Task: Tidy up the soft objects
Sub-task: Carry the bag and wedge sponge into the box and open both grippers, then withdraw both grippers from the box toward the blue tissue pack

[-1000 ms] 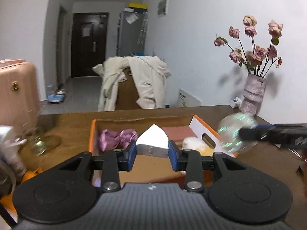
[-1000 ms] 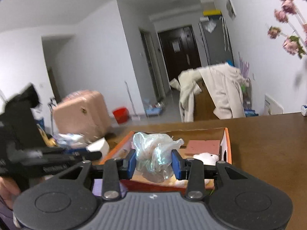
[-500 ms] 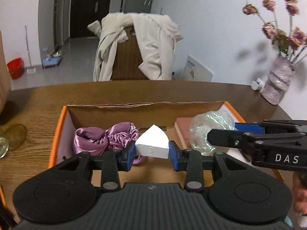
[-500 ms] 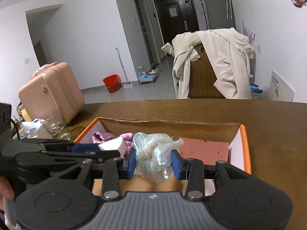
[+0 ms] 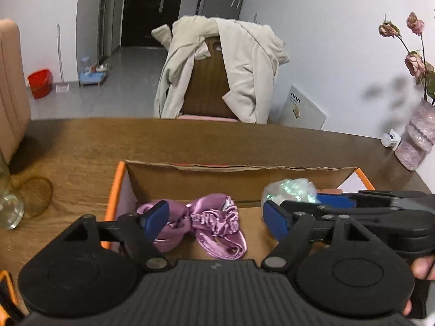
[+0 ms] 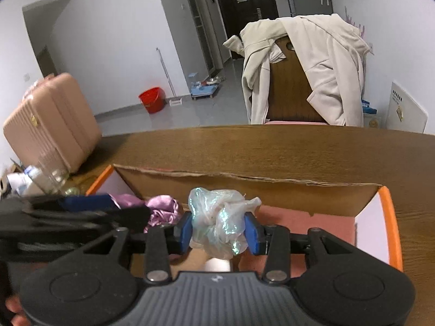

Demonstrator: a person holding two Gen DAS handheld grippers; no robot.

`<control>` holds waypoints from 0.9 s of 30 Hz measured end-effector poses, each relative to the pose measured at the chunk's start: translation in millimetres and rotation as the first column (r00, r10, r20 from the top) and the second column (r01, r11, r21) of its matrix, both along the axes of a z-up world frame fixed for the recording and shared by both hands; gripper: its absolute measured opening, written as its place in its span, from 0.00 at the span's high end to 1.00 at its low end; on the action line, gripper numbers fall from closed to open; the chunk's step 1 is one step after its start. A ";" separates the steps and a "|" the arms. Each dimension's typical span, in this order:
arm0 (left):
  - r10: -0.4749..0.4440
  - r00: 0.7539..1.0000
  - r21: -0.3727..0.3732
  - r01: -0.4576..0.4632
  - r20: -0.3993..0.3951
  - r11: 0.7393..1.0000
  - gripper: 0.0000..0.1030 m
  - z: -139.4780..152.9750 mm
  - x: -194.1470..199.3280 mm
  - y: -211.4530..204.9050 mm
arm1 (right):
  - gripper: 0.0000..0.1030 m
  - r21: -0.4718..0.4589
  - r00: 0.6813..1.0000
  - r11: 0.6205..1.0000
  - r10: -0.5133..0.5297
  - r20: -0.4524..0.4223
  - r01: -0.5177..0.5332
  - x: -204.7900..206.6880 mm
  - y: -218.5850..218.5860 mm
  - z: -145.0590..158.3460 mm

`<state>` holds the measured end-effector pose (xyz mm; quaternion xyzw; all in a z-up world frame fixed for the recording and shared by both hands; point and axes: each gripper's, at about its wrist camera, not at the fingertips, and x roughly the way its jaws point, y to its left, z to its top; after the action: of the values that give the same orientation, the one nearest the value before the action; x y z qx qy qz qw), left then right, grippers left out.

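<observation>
Left claw point(image 5: 217, 218) gapes wide above the purple satin scrunchie point(image 5: 214, 225) in the orange box point(image 5: 112, 203); right claw point(image 6: 218, 231) is clamped on an iridescent plastic wad point(image 6: 218, 224).

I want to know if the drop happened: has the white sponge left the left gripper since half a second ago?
Yes. The left gripper is now open and empty above the box; its fingers had been clamping the sponge.

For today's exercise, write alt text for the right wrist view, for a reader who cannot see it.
The right gripper is shut on a crumpled iridescent plastic bag, held over an open orange-edged cardboard box on a wooden table. A purple satin scrunchie lies inside the box, where the left gripper reaches in.
</observation>
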<state>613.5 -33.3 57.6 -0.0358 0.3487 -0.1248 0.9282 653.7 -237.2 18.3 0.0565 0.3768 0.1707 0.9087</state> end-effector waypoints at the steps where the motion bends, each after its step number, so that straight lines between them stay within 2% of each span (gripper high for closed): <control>1: -0.006 1.000 0.008 0.006 0.009 1.000 0.21 2.1 -2.7 -0.9 | 0.58 -0.013 1.000 1.000 0.003 -0.003 -0.003 0.5 2.6 -1.8; 3: -0.032 0.999 0.026 0.031 0.026 0.999 0.19 5.1 -6.0 -4.3 | 0.57 -0.043 1.000 0.999 0.006 0.002 -0.006 0.8 8.0 -3.4; 5: -0.028 0.999 0.042 0.026 0.035 0.999 0.19 6.0 -9.2 -6.1 | 0.44 -0.066 1.000 0.998 -0.007 0.007 0.008 0.4 9.4 -1.7; 7: -0.027 0.999 0.044 0.026 0.031 0.999 0.19 6.9 -12.3 -5.0 | 0.39 -0.070 0.999 0.997 -0.014 0.032 0.016 -4.5 7.3 4.0; 15: -0.039 0.996 0.074 0.033 0.080 0.997 0.19 22.2 -50.2 8.1 | 0.36 -0.034 0.995 0.999 -0.008 0.095 0.011 -45.9 -9.8 32.3; 19: -0.059 0.989 0.095 0.046 0.138 0.994 0.18 36.3 -86.4 15.3 | 0.36 -0.032 0.990 0.999 0.012 0.143 -0.007 -82.9 -14.2 48.4; 22: -0.070 0.980 0.085 0.055 0.185 0.995 0.15 46.3 -122.2 23.9 | 0.35 -0.017 0.985 1.000 0.022 0.170 -0.020 -116.5 -19.1 58.6; 27: -0.053 0.966 0.097 0.029 0.252 0.995 0.14 46.2 -190.6 39.0 | 0.34 -0.002 0.975 0.999 0.047 0.219 -0.048 -191.0 -26.4 67.9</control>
<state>422.8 5.6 103.8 0.0307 0.2329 -0.1314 0.9631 462.7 -263.5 86.2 0.0296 0.2755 0.1980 0.9402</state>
